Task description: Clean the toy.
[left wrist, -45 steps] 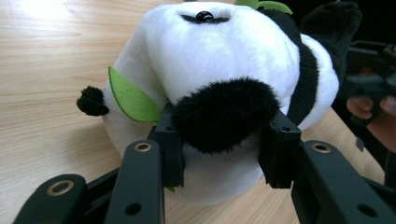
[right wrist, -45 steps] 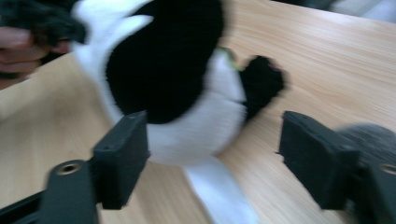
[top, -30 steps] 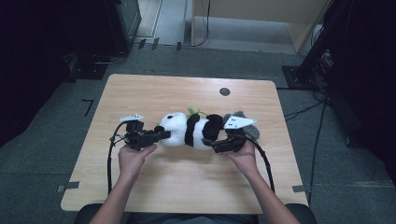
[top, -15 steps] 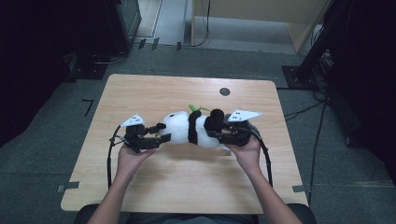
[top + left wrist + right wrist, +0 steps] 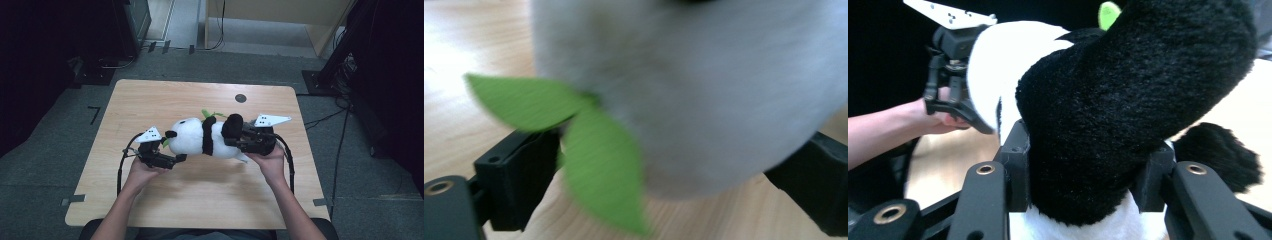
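Observation:
A black and white panda plush (image 5: pixel 200 137) with green leaves (image 5: pixel 210 114) lies on its side across the middle of the wooden table (image 5: pixel 200 200). My right gripper (image 5: pixel 231 136) is shut on its black leg (image 5: pixel 1133 100), with a pad pressing into the fur on either side, and holds that end slightly raised. The jaws closed on it a moment ago. My left gripper (image 5: pixel 177 155) is at the head end. Its jaws have just been opening and now stand wide, with the white head (image 5: pixel 704 90) and leaves (image 5: pixel 599 165) between them.
A small dark round mark (image 5: pixel 240 98) sits near the table's far edge. Dark floor, cables and equipment stands surround the table. Bare wood lies between the plush and the near edge, where the person's forearms come in.
The right jaws closed on the panda's black leg and raised that end a little. The left jaws spread apart at the head. The left hand shifted slightly toward the near edge.

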Action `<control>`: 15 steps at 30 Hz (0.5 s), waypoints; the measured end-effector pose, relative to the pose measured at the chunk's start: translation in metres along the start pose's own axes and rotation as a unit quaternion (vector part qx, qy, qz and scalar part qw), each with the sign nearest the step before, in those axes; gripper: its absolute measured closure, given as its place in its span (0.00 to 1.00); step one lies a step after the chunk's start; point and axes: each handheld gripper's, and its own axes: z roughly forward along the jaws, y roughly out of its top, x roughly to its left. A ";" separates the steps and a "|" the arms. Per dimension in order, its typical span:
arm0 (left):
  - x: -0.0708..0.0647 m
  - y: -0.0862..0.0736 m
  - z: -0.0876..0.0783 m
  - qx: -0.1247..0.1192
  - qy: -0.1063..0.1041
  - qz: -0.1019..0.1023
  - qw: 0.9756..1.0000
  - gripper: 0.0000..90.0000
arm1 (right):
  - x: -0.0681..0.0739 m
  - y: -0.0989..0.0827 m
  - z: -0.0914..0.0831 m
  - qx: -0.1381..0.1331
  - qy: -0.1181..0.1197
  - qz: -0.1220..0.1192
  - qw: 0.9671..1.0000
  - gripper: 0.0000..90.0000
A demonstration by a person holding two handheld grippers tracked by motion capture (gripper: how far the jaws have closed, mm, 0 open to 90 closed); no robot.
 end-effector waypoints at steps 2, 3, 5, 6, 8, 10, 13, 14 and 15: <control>-0.004 0.001 0.001 -0.004 0.012 0.005 1.000 0.03 | 0.002 0.000 0.002 0.007 0.009 -0.002 1.000 0.60; -0.005 0.002 0.000 -0.005 0.016 0.008 1.000 0.05 | 0.002 0.000 0.003 0.008 0.014 0.000 1.000 0.60; -0.005 0.002 -0.004 -0.020 0.020 0.000 1.000 0.19 | 0.003 0.000 0.004 0.010 0.014 -0.001 1.000 0.60; -0.004 0.002 -0.006 -0.027 0.014 -0.008 1.000 0.27 | 0.003 0.000 0.004 0.008 0.012 0.002 1.000 0.59; -0.002 0.003 -0.009 -0.034 0.009 -0.021 0.999 0.39 | 0.002 0.000 0.004 0.006 0.007 0.008 1.000 0.54; 0.000 0.004 -0.009 -0.025 0.006 -0.032 0.999 0.48 | 0.002 -0.001 0.006 0.008 -0.002 0.005 1.000 0.50; 0.003 0.004 -0.009 -0.024 -0.002 -0.057 0.998 0.57 | 0.000 -0.001 0.008 0.017 -0.018 -0.001 1.000 0.36; 0.005 0.004 -0.009 -0.025 -0.008 -0.072 0.997 0.57 | -0.001 -0.002 0.008 0.016 -0.017 0.003 1.000 0.33; 0.007 0.004 -0.010 -0.027 -0.009 -0.082 0.996 0.58 | -0.003 -0.002 0.007 0.011 -0.012 0.006 1.000 0.31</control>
